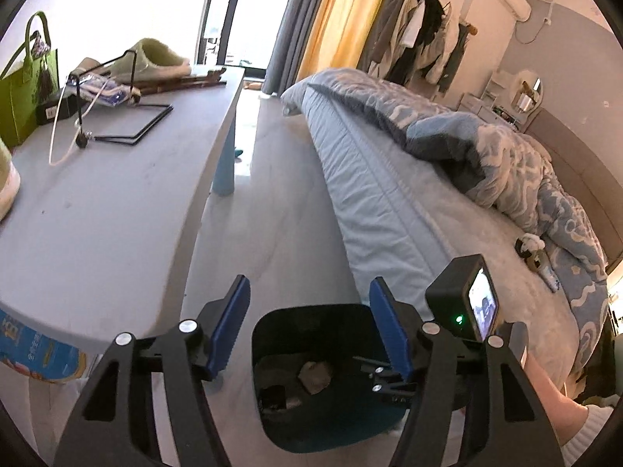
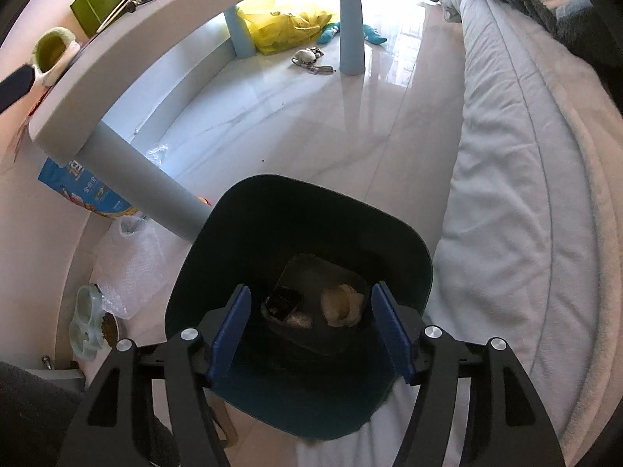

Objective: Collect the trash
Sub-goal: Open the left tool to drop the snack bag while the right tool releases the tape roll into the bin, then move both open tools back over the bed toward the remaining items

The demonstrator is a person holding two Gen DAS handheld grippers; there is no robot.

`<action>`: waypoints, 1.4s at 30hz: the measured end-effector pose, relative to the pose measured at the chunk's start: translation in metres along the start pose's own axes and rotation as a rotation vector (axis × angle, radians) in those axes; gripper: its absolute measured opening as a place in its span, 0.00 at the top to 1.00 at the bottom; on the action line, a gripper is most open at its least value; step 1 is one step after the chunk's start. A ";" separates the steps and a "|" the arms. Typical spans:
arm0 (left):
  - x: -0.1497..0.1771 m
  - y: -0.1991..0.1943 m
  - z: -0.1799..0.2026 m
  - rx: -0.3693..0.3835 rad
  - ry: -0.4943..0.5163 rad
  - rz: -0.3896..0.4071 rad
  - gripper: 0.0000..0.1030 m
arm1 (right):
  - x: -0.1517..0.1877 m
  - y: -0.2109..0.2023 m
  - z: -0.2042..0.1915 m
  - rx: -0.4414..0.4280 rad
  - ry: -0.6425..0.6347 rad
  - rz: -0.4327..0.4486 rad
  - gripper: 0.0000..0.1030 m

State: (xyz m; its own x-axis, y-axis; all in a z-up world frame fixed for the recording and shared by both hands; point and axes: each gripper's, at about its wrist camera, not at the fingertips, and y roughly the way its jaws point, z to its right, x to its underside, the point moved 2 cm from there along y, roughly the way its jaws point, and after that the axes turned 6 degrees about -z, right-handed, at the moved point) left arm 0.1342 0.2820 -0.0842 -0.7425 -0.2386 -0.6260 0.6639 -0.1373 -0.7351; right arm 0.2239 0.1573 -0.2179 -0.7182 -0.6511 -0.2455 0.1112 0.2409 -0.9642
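Both claws are standing spread with nothing between their blue pads. Right gripper (image 2: pixel 309 330) is hanging over the mouth of the dark teal trash bin (image 2: pixel 412 249), pointing steeply down into it, so anything let go from there would land inside. Lying at the bottom of the bin are a pale crumpled wad (image 2: pixel 340 305) and a small dark packet (image 2: pixel 282 303), which I judge to be trash already collected. Left gripper (image 1: pixel 309 325) is tilting less steeply, looking across the same trash bin (image 1: pixel 272 319) toward the bed (image 1: pixel 389 202) and the grey table (image 1: pixel 117 194). Standing on the floor between table and bed, the bin is within reach of both. A bare forearm (image 1: pixel 553 393) is showing behind the right gripper's camera.
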 end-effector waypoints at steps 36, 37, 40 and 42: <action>-0.035 -0.001 0.125 0.067 0.116 0.125 0.37 | 0.049 -0.149 0.108 -0.044 0.096 0.423 0.33; -0.035 0.003 0.133 0.072 0.125 0.121 0.37 | 0.053 -0.152 0.115 -0.041 0.109 0.429 0.33; -0.033 0.010 0.150 0.082 0.143 0.112 0.37 | 0.064 -0.159 0.132 -0.031 0.139 0.444 0.33; -0.032 0.014 0.160 0.086 0.154 0.107 0.37 | 0.070 -0.162 0.140 -0.023 0.151 0.450 0.33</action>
State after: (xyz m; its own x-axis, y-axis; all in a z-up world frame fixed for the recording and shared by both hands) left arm 0.1817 0.1335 -0.0330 -0.6678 -0.1069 -0.7367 0.7400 -0.2025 -0.6414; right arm 0.2517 -0.0284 -0.0926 -0.6938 -0.3670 -0.6196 0.4203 0.4923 -0.7622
